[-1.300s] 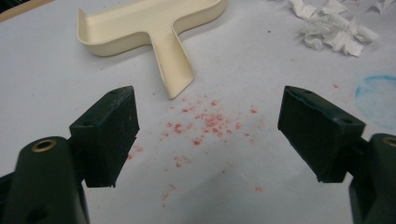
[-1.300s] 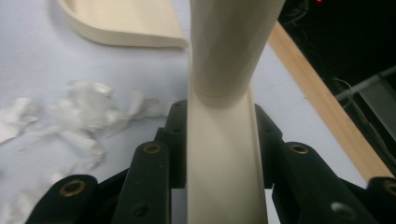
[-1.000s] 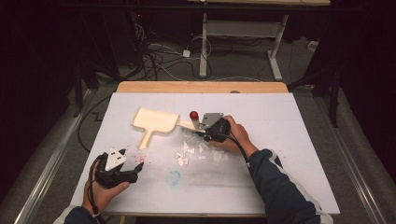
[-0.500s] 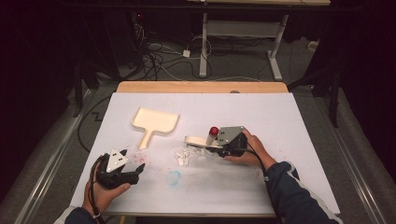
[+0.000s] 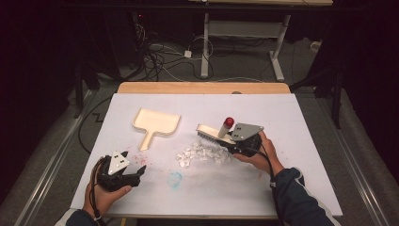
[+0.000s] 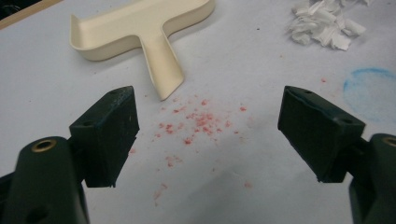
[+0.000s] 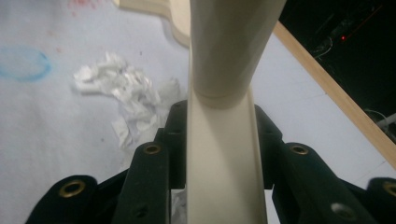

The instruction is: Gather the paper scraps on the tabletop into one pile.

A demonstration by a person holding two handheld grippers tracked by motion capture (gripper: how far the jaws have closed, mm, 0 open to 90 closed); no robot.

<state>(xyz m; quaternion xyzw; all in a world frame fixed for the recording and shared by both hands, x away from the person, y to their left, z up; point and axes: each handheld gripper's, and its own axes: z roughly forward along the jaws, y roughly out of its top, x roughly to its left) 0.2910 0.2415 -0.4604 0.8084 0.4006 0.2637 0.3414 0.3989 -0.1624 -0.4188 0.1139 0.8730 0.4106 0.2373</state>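
Observation:
A cream brush (image 5: pixel 214 133) with a red knob (image 5: pixel 228 122) is held by its handle (image 7: pixel 224 140) in my right gripper (image 5: pixel 235 141), which is shut on it. Its bristles sit at the far right edge of a pile of white paper scraps (image 5: pixel 203 154), which lies left of the handle in the right gripper view (image 7: pixel 126 93). A cream dustpan (image 5: pixel 157 123) lies at centre left, handle toward me. My left gripper (image 5: pixel 136 170) rests near the front left, open and holding nothing (image 6: pixel 208 135), with the dustpan (image 6: pixel 140 28) beyond it.
Red crumbs (image 6: pixel 198 123) are scattered just past the left jaws, near the dustpan's handle. A blue chalk ring (image 5: pixel 174 179) marks the white table cover in front of the scraps. A wooden strip (image 5: pixel 202 88) runs along the table's far edge.
My right gripper has carried the brush to the right, away from the dustpan, to the right side of the scraps. The left gripper has stayed almost still.

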